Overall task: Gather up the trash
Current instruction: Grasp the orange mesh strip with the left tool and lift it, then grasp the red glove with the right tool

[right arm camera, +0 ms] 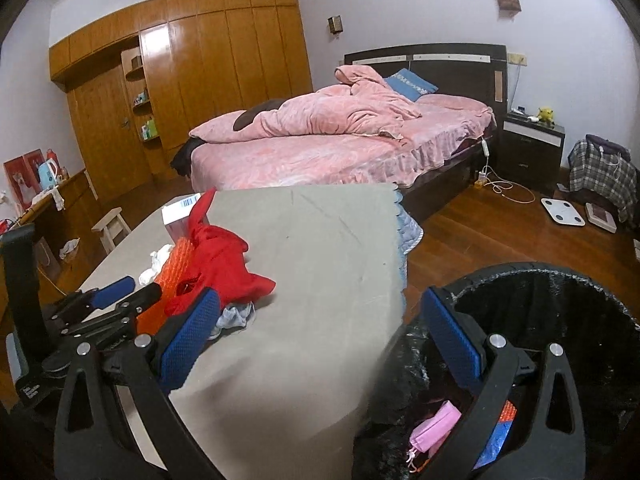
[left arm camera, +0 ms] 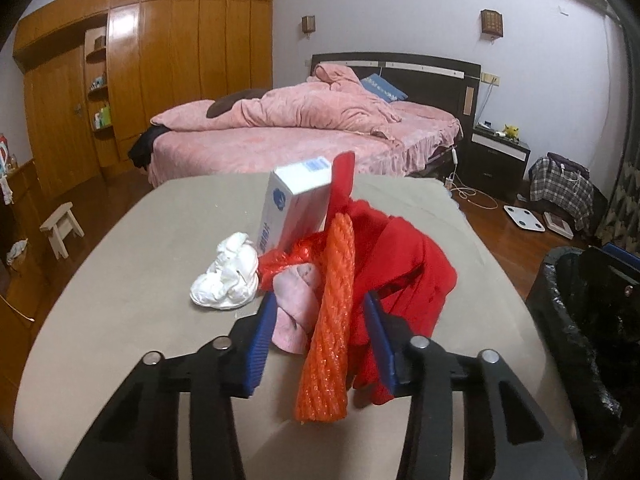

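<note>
Two tongs: left [left arm camera: 320, 332] clenched on orange mesh roll [left arm camera: 332, 312], right [right arm camera: 320, 336] released over table edge

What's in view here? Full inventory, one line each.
Orange ribbed mesh sleeve: 1, orange, between the left pads, on the table.
Red cloth: 1, red, heaped right of the sleeve.
Pink rag: 1, pale pink, left of the sleeve.
Crumpled white tissue: 1, white, left of the pile.
White cardboard box: 1, white and blue, leaning behind the pile.
Grey-covered table: 1, grey, foreground.
Black-lined trash bin: 1, black, right of the table, already holding items.
Bed with pink bedding: 1, behind.
Left hand-held gripper: 1, blue pads around the sleeve; contact unclear.
Right hand-held gripper: 1, open, empty.
</note>
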A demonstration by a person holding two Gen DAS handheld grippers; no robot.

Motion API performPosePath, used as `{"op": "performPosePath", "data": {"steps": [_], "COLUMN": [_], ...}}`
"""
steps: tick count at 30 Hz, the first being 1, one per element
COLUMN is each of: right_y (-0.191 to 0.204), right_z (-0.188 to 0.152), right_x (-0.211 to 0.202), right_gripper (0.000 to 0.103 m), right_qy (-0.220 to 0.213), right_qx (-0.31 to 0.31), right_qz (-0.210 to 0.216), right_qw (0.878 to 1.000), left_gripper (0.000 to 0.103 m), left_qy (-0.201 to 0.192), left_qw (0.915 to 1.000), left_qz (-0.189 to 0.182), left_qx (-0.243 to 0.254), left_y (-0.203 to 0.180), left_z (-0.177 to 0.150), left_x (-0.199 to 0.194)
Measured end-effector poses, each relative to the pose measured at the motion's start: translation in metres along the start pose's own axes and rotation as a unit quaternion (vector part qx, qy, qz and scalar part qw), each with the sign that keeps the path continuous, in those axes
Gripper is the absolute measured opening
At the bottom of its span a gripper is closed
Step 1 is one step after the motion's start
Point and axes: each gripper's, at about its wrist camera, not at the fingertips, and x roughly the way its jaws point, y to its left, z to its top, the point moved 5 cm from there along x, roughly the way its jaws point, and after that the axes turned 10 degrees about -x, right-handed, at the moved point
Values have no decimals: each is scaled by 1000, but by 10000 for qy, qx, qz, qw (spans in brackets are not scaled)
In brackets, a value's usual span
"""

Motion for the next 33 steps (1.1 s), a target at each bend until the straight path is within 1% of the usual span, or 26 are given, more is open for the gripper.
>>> {"op": "performPosePath", "data": {"steps": [2,3,4,7,10,14,22,27,33], "right_y": [1,2,3,6,8,12,25,43,66], "right_z": [-1,-1,-2,-2,-2,1,14,20,26], "right_x": [3,4,5,9,11,10,12,23,46], "right_gripper": [98,98,98,98,98,98,98,98,97], "right_qy": [18,30,35,61,80,52,-78,-96,-13], "right_qx": [-22,-37,-44,-55,-84,-137,-195,-324,-468], "right_qz": [13,23,29,54,79,99,203,332,482], "right_qw": [10000,10000,10000,10000,9999,9998,9996,9989,9977], "left_gripper": [35,30,23,12,11,11,11,11,11], "left_qy": [52,92,129,204,162,-8,-322,-425,-438], "left_qw": [10000,10000,9999,9998,9998,9999,9993,9987,9980], "left_qz": [-17,-31,-52,-78,-75,-108,-96,62,289], "left_qx": [-15,-18,-23,-12,-20,-53,-165,-263,-338], "left_y": [-1,-1,-1,-2,-2,-3,8,26,46], "left_z": [-1,-3,-4,-7,-6,1,18,22,23], "left_x": [3,5,7,11,9,-3,-37,-49,-47]}}
